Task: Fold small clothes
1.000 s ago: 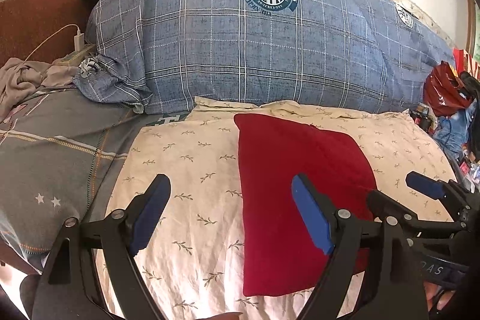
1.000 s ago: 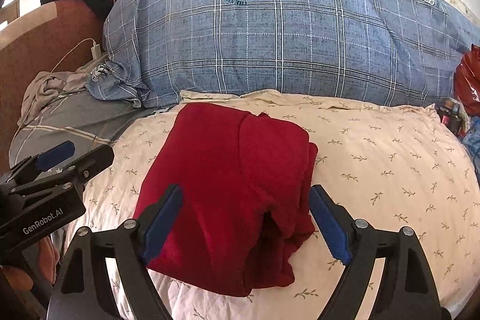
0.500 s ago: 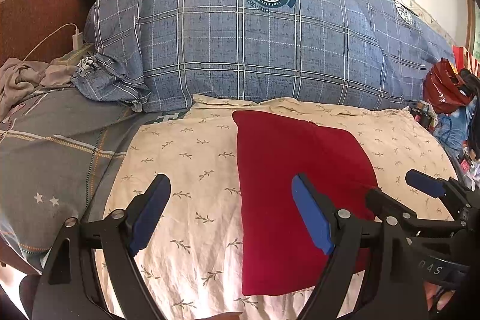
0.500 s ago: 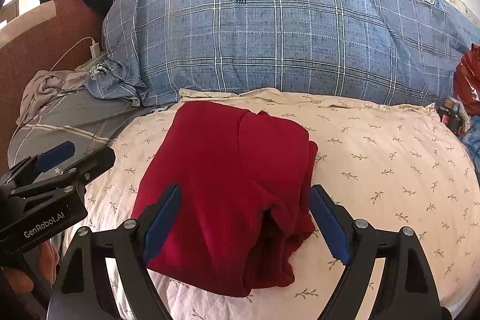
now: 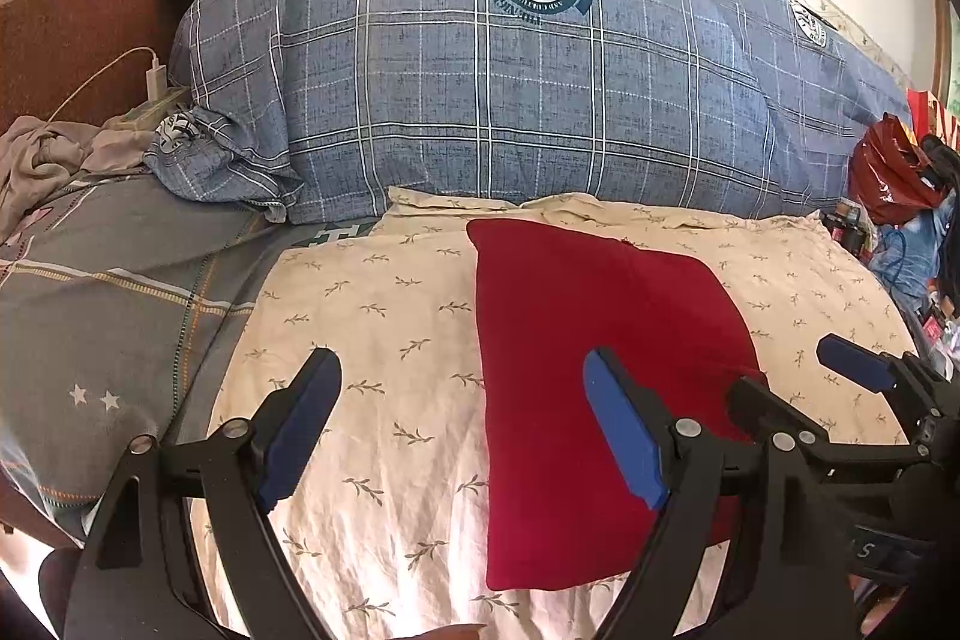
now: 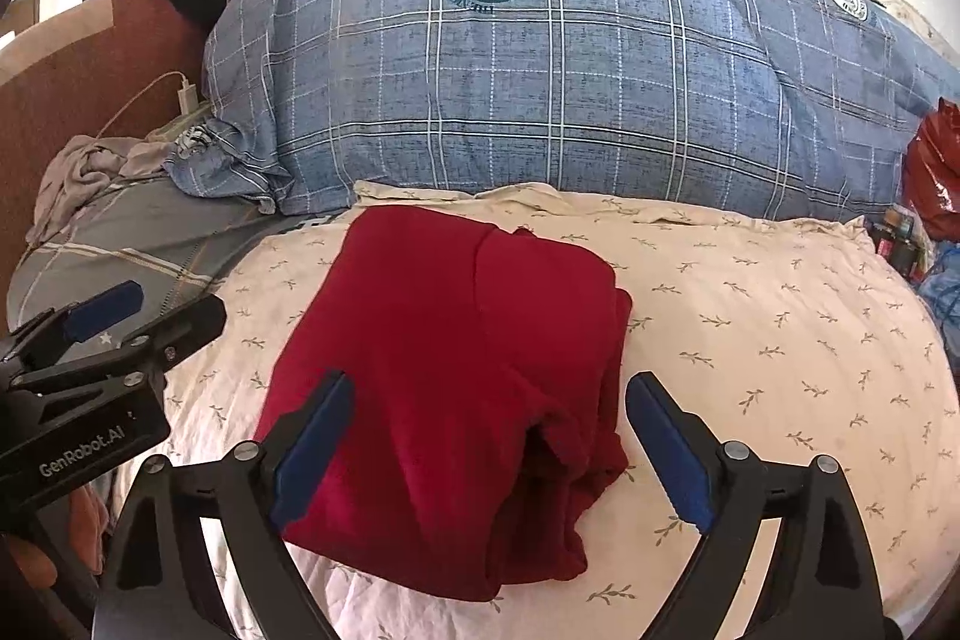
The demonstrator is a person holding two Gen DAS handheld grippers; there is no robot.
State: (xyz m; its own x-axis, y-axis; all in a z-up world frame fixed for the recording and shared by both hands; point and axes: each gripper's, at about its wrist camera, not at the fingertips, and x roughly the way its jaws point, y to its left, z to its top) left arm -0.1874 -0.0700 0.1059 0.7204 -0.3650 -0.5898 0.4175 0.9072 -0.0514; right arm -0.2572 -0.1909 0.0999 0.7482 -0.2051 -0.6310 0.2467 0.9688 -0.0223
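On the bed, left wrist view:
Left tool: the left tool [image 5: 462, 418] hangs wide apart with nothing between its blue pads, low over the cream leaf-print sheet [image 5: 372, 340].
Garment: the red garment [image 5: 600, 340] lies flat on that sheet as a rough rectangle, its left edge straight and clean; the tool's right finger overlaps that edge in the picture, though contact cannot be told.
Right tool seen from here: the right tool [image 5: 798, 376] sits at the garment's far right side, gaping and empty.
Backdrop: a blue plaid pillow [image 5: 510, 100] rises just behind the garment, apart from it.

On the bed, right wrist view:
Right tool: the right tool [image 6: 489, 451] is spread wide, holding nothing, straddling the near part of the garment [image 6: 444, 352].
Fold state: several layers are stacked; the right and near-right edges [image 6: 576, 466] are bunched and lumpy, with a loose flap sagging open.
Left tool seen from here: it [image 6: 150, 307] stands just beside the garment's left side, on the sheet [image 6: 750, 328].

Step in hand, as a judgement: the fold looks nearly finished and what remains is tidying.
Doing it well: pinch all layers of the lumpy near-right corner together, not just the top one; draw it outward to square it with the clean left edge; let the left tool steady the opposite side so the stack does not slide on the soft sheet.
Risk: a shallow grip may peel the top layer and undo the fold.
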